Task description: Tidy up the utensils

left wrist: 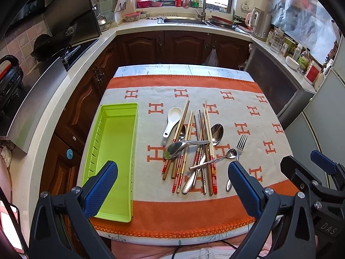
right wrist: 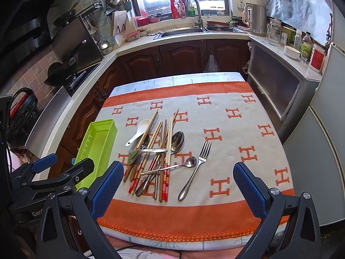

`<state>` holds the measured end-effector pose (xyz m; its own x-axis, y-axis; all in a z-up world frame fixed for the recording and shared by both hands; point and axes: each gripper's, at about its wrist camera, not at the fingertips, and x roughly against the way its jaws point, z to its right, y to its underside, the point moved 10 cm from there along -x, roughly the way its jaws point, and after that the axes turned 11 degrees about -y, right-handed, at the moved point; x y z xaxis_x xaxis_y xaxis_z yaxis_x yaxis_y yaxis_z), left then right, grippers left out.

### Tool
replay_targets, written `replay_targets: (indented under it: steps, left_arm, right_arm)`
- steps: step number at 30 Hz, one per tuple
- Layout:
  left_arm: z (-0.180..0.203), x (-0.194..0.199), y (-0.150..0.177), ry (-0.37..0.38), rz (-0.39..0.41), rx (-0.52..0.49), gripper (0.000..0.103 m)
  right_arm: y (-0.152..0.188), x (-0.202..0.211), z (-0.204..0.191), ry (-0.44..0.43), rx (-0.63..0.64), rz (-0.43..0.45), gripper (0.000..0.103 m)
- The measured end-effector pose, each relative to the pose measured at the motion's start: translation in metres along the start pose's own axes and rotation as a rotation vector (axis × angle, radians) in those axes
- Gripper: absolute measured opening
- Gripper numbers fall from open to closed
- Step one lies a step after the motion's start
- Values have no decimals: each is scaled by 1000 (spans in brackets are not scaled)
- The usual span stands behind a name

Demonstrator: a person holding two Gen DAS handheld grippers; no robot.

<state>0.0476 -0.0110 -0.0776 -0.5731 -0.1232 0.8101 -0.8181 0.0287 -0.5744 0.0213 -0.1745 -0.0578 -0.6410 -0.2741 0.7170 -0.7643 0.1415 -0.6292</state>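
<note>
A heap of utensils lies mid-table: several chopsticks (left wrist: 189, 151) (right wrist: 159, 151), a white ceramic spoon (left wrist: 172, 119) (right wrist: 138, 133), steel spoons (left wrist: 216, 133) (right wrist: 177, 141) and a steel fork (left wrist: 237, 155) (right wrist: 194, 170). An empty lime-green tray (left wrist: 114, 155) (right wrist: 98, 146) sits at the table's left. My left gripper (left wrist: 172, 174) hovers open above the near edge, with nothing between its fingers. My right gripper (right wrist: 179, 174) is likewise open and empty, held near the front edge; in the left wrist view it shows at far right (left wrist: 301, 168).
An orange-and-grey cloth with H marks (left wrist: 243, 129) (right wrist: 237, 116) covers the table. Kitchen counters ring the table: a stove (left wrist: 64, 51) to the left, a sink (left wrist: 183, 20) at the back, a kettle (right wrist: 256, 19) and bottles (right wrist: 306, 47) on the right counter.
</note>
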Motion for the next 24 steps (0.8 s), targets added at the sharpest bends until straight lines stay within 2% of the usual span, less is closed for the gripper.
replay_targets:
  steps: [12, 17, 24]
  left_arm:
    - [12, 0, -11, 40, 13, -34, 101]
    - [16, 1, -27, 61, 49, -46, 101]
    - [9, -20, -59, 26, 71, -41, 101]
  right_arm:
    - [-5, 7, 5, -15, -10, 16, 103]
    - [-15, 5, 13, -13, -6, 22, 103]
    - [-42, -14, 40, -13, -18, -7, 102]
